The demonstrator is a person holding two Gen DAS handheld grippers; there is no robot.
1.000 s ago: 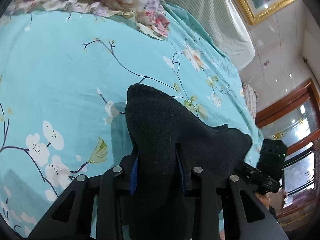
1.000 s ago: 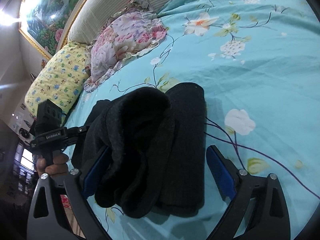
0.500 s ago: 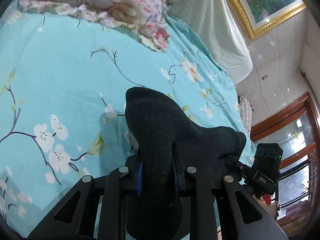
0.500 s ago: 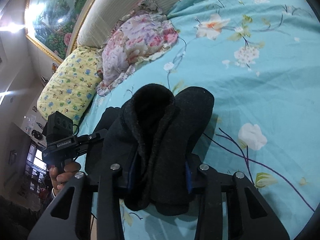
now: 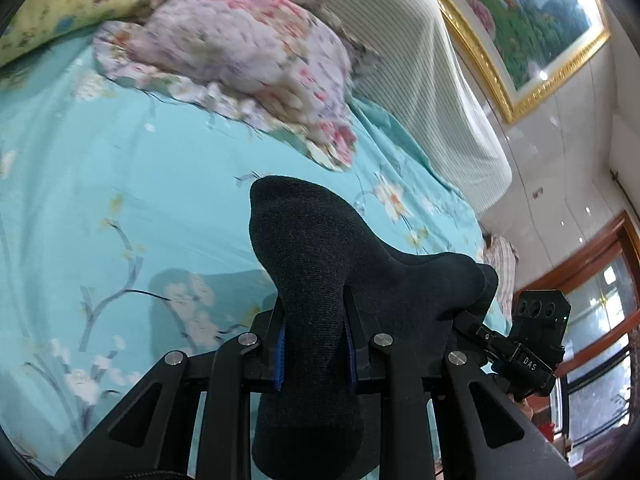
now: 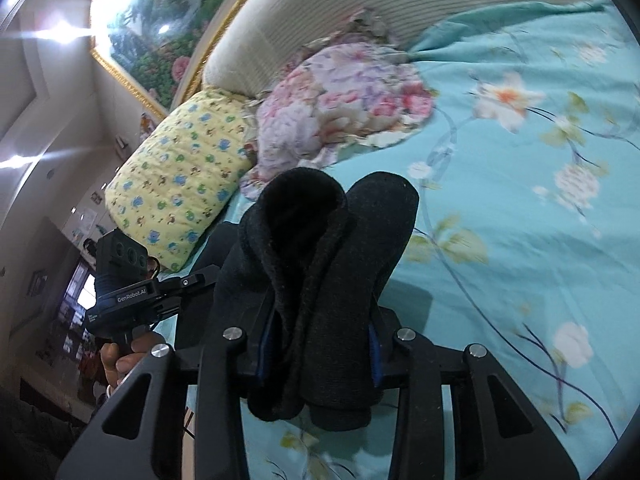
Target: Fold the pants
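Both claws now clamp the dark pants (image 5: 320,264): the right claw (image 6: 318,354), wide open a second ago, has closed on a thick fold, and the left claw (image 5: 314,354) stays pinched on its end. The bundle hangs lifted above the floral bed (image 5: 100,168), with the pillows (image 6: 344,104) now more in view.

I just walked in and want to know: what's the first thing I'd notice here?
The dark pants, bunched up and pinched in both grippers, fill the middle of each view, above a bright turquoise bedsheet with flowers. Behind them, a pink flowered pillow and a yellow pillow lie at the headboard.
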